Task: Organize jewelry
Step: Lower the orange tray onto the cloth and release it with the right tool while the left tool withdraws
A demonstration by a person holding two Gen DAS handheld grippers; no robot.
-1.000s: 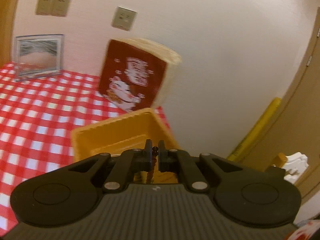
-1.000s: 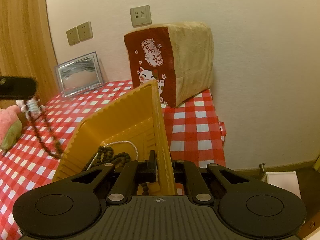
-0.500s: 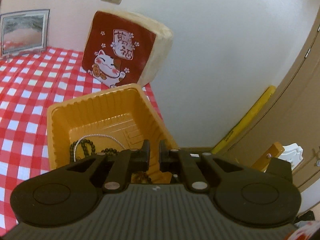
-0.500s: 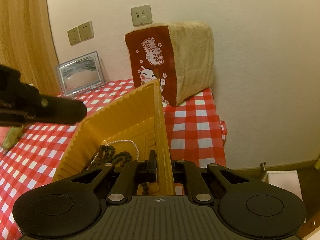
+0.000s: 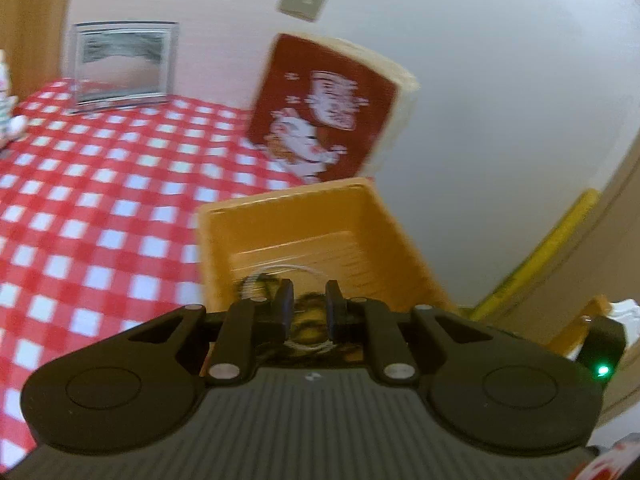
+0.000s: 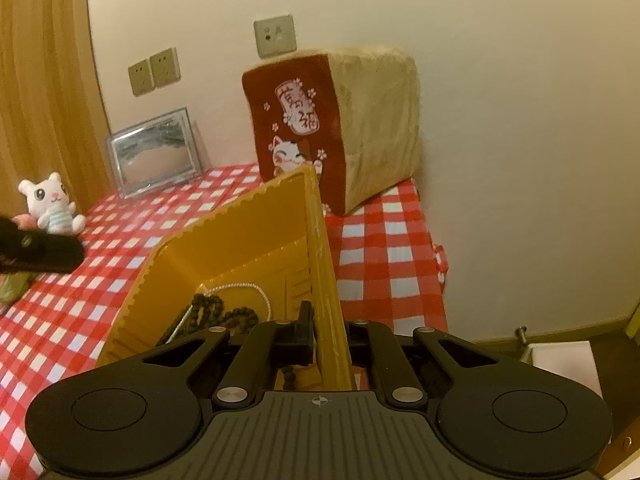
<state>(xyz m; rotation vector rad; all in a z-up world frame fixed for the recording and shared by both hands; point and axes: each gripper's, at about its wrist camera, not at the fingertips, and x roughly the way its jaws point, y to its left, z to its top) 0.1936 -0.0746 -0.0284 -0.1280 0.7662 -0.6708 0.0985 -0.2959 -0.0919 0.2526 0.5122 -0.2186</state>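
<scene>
An orange plastic tray [image 6: 256,236] sits at the right end of the checked table. Dark bead strands [image 6: 216,312] and a white pearl necklace [image 6: 240,287] lie inside it. My right gripper [image 6: 326,334] is shut on the tray's near right wall [image 6: 320,264]. My left gripper [image 5: 308,308] hovers over the tray [image 5: 288,216], jaws parted and empty, with the beads [image 5: 308,316] seen blurred between and below the fingers. Its body shows as a dark shape at the left edge of the right wrist view [image 6: 36,250].
A bread-shaped cushion with a lucky cat [image 6: 336,128] stands behind the tray by the wall. A silver picture frame [image 6: 154,152] leans at the back. A small white plush toy [image 6: 50,204] sits at the left. The table edge [image 6: 434,256] drops off right of the tray.
My left gripper let go of the dark bead strand into the tray, opened, and drew back to the left. My right gripper stayed shut on the tray wall.
</scene>
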